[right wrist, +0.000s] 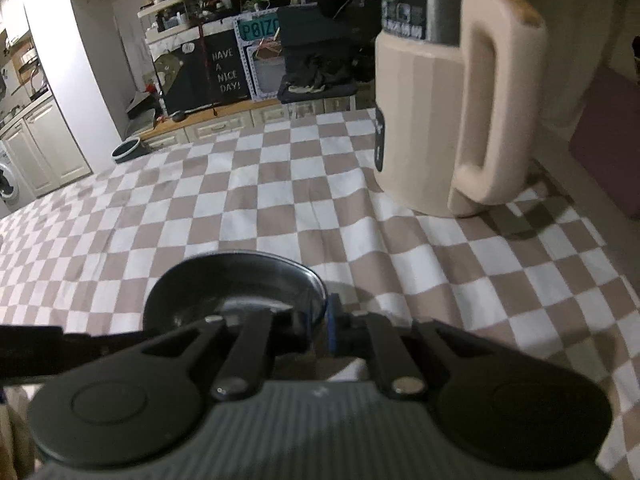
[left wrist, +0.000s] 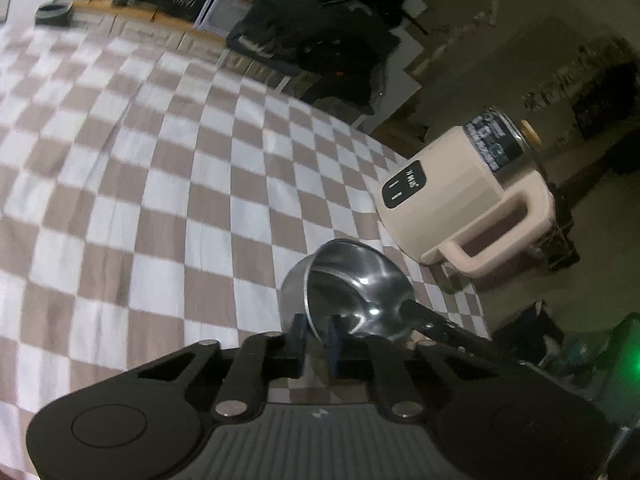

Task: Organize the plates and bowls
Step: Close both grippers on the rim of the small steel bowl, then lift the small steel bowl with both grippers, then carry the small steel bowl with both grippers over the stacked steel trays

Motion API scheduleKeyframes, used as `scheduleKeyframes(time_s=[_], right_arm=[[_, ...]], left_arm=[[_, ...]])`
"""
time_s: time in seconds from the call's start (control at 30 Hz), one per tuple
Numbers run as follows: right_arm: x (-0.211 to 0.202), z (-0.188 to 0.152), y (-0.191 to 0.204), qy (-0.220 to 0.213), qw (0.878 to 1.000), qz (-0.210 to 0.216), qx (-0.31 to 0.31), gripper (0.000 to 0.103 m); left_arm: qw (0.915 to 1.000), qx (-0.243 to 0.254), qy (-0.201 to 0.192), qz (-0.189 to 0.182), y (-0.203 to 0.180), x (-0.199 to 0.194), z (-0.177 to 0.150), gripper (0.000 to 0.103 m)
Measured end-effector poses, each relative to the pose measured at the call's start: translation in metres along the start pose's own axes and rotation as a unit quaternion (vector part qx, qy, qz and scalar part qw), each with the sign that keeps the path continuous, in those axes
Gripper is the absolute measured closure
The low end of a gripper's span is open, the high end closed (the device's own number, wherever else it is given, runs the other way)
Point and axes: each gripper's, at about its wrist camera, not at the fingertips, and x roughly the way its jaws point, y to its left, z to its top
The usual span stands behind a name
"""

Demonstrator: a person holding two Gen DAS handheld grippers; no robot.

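Observation:
A shiny steel bowl (left wrist: pixel 360 280) is tilted above the checkered tablecloth (left wrist: pixel 160 200). My left gripper (left wrist: pixel 316 334) is shut on its near rim, one pad inside and one outside. From the right, a black finger (left wrist: pixel 444 326) of the other gripper reaches the bowl's opposite edge. In the right wrist view the same bowl (right wrist: pixel 224 280) looks dark, and my right gripper (right wrist: pixel 320 322) is shut on its right rim. A black part of the left gripper (right wrist: pixel 36 344) shows at the left edge.
A beige electric kettle (left wrist: pixel 460 196) with a big handle stands near the table's right edge, close behind the bowl; the right wrist view shows this kettle (right wrist: pixel 440 120) too. Low cabinets (right wrist: pixel 224 128) and dark clutter lie beyond the table's far edge.

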Motion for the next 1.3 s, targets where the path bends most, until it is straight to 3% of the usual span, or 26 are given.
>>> scheduleKeyframes(time_s=[0.3, 0.47, 0.77, 1.0, 1.3], right_arm=[[-0.047, -0.004, 0.01, -0.018, 0.999, 0.027, 0.014, 0.093], [-0.073, 0.002, 0.033, -0.03, 0.998, 0.048, 0.01, 0.093], [-0.104, 0.01, 0.11, -0.056, 0.995, 0.084, -0.023, 0.092], [-0.122, 0.01, 0.178, -0.066, 0.987, 0.137, -0.054, 0.091], [-0.131, 0.001, 0.256, -0.055, 0.975, 0.198, -0.085, 0.09]], left_arm=[[0.9988, 0.042, -0.024, -0.002, -0.001, -0.045, 0.007, 0.095], [0.998, 0.041, -0.048, -0.003, 0.01, -0.083, 0.014, 0.096], [0.9949, 0.048, -0.087, 0.019, 0.045, -0.161, 0.026, 0.095], [0.9898, 0.04, -0.125, 0.055, 0.084, -0.231, 0.033, 0.095], [0.9804, 0.017, -0.166, 0.105, 0.135, -0.312, 0.029, 0.095]])
